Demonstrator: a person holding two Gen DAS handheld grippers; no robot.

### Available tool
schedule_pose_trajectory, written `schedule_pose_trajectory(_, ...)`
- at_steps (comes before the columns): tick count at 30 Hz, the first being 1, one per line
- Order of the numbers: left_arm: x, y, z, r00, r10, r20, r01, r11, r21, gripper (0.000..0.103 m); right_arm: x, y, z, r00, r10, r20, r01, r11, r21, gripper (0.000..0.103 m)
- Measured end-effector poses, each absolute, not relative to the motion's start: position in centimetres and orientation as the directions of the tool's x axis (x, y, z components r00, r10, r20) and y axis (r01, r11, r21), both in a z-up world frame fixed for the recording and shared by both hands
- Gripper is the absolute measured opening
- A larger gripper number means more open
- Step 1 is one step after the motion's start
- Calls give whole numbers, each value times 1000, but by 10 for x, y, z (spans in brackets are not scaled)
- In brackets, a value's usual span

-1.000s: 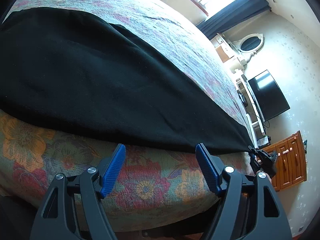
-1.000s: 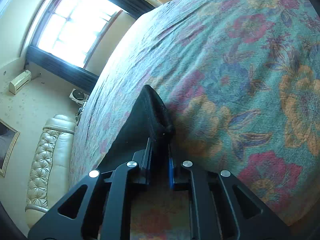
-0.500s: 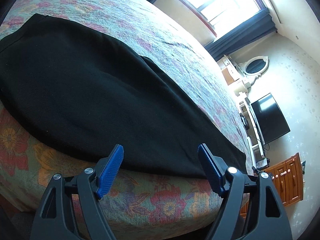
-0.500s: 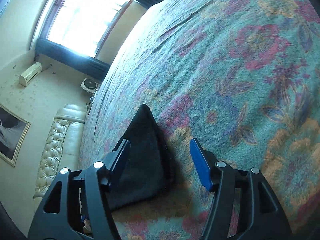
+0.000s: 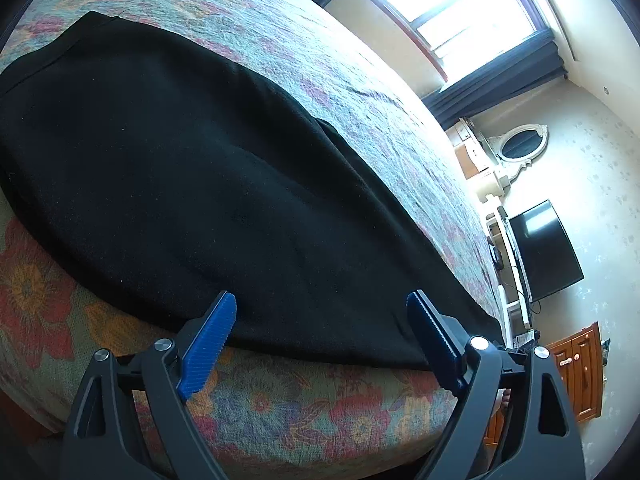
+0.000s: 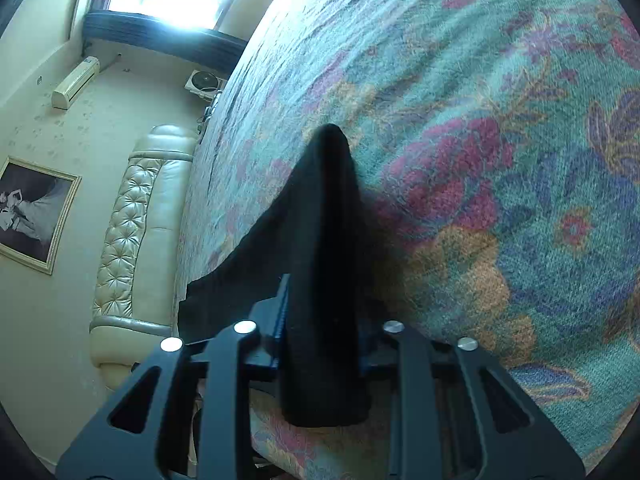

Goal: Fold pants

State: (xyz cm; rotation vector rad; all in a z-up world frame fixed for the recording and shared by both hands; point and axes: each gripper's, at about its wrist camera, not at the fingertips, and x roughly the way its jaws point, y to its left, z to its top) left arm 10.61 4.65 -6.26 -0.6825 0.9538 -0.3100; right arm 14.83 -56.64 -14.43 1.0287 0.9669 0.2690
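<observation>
Black pants (image 5: 192, 184) lie flat along the near edge of a bed with a floral cover (image 5: 280, 408). My left gripper (image 5: 320, 336) is open, its blue pads either side of the pants' near edge, holding nothing. In the right wrist view my right gripper (image 6: 324, 332) is shut on the leg end of the pants (image 6: 324, 240). The cloth bunches between the jaws and hangs below them, and it rises to a peak over the cover.
The floral bed cover (image 6: 500, 140) fills most of both views. A cream tufted headboard (image 6: 132, 240) and a framed picture (image 6: 32, 216) are at the left. A TV (image 5: 544, 252), an oval mirror (image 5: 520, 146) and a wooden cabinet (image 5: 576, 372) stand past the bed's far end.
My right gripper opened half a second ago and has now shut again on the pants' leg end. My left gripper stayed open and moved in over the pants' near edge.
</observation>
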Motion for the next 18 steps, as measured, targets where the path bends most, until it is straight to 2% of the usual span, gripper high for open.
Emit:
schedule_pose_trajectory(10,108,58,-56,553,-525,-647,-59,750,-659,86,127,-572,-131,639,552,-536,230,528,817,20)
schedule_pose_trajectory(18,105,64,-32,594,-463,-658,-46,797,-602,86,133,-555,-80,672,503,-543,218,567,795,18)
